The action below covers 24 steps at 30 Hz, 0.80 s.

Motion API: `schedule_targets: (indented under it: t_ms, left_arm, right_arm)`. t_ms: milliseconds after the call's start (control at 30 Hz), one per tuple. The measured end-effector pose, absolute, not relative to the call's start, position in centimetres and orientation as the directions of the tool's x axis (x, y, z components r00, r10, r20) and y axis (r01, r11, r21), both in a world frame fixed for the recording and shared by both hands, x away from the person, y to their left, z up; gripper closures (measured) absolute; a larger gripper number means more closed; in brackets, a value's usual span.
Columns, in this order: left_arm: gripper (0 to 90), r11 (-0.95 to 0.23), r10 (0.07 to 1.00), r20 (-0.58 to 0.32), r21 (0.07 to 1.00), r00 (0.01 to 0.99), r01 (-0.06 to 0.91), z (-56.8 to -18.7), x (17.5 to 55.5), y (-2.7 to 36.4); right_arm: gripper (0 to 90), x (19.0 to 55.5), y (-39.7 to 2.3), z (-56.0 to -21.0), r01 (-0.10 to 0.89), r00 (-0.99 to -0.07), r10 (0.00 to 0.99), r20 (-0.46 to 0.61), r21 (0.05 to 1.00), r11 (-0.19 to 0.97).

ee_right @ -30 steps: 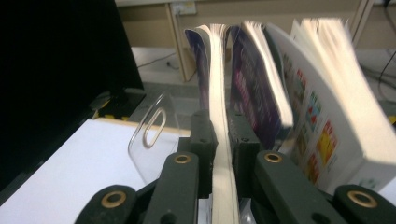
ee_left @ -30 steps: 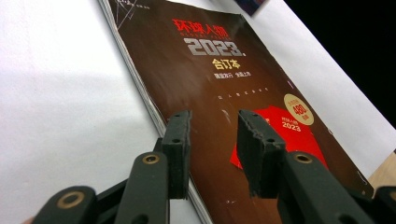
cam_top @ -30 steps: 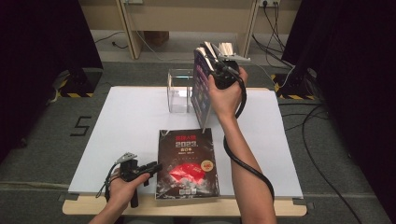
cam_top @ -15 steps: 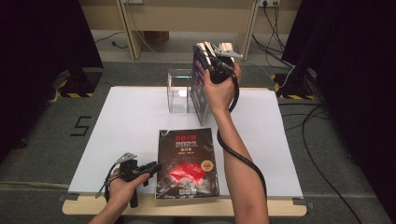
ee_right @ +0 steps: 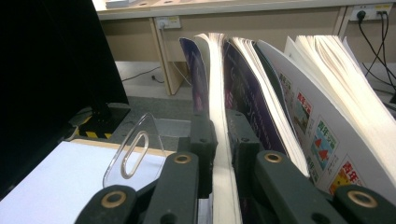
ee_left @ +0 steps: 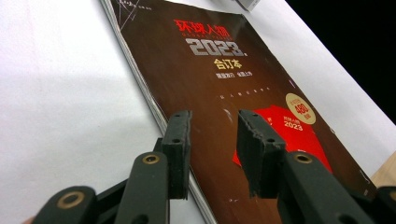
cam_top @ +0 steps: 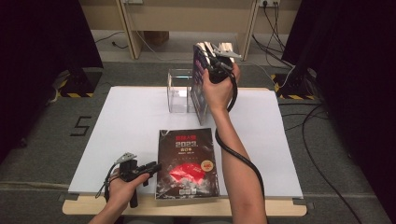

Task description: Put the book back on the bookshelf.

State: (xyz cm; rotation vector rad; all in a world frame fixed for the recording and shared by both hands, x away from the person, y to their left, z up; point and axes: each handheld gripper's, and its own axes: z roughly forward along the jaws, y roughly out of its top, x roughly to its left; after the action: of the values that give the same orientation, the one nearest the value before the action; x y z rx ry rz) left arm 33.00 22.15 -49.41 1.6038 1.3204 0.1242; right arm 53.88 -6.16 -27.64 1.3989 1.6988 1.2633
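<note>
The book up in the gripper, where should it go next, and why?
Probably down a little into the clear holder. The right gripper is clamped on a book held upright at the holder's side, with other books beside it. The left gripper is open over the dark book lying flat on the table.

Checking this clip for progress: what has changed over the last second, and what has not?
The right gripper, clamped on an upright purple-covered magazine, has shifted slightly left, carrying it toward the clear acrylic rack at the far side of the white table. Nothing was taken hold of or released. The left gripper stays open at the near edge, beside the dark 2023 magazine lying flat.
</note>
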Motion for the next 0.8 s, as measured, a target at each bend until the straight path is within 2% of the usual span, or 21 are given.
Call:
schedule_targets:
  t_ms: [267,533,800]
  left_arm:
    - [65.0,0.111,0.779,-0.487,0.727,0.395,0.677,-49.5,33.1,22.1]
    - [65.0,0.110,0.778,-0.489,0.724,0.394,0.681,-49.6,33.1,22.1]
    - [65.0,0.113,0.778,-0.490,0.725,0.393,0.679,-49.5,33.1,22.3]
  right_arm:
    - [83.2,54.5,-6.2,-28.2,0.396,-0.256,0.958,0.127,0.918,-0.016]
    - [83.1,54.9,-5.8,-27.7,0.362,-0.245,0.963,0.113,0.932,-0.017]
    - [83.1,55.7,-5.4,-28.9,0.371,-0.226,0.969,0.102,0.929,-0.012]
